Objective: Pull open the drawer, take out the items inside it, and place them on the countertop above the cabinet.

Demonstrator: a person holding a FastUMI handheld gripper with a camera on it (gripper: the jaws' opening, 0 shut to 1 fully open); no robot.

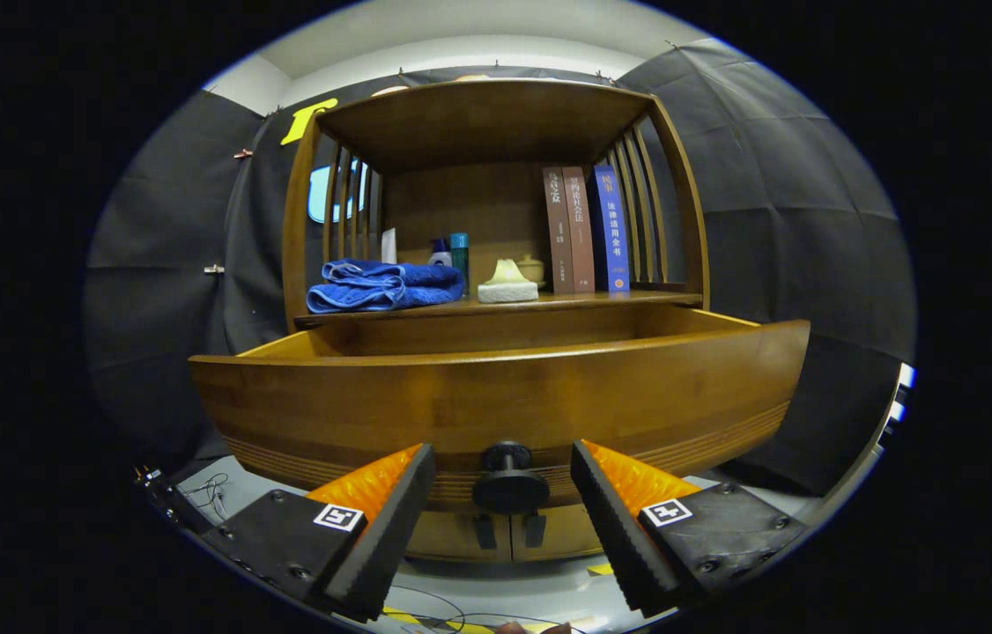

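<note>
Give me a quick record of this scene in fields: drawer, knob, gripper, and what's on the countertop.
drawer: drawer pulled open; inside hidden by its front
knob: round knob on the drawer front, between the fingers
gripper: hand-held gripper open, fingers either side of the knob, not touching it
countertop: countertop holds a folded blue towel, two small bottles, a pale tissue pack, a small jar, three upright books

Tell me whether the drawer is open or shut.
Open: the drawer juts out from under the shelf, its inner walls showing. Its knob sits between the open gripper fingers, untouched.
</note>
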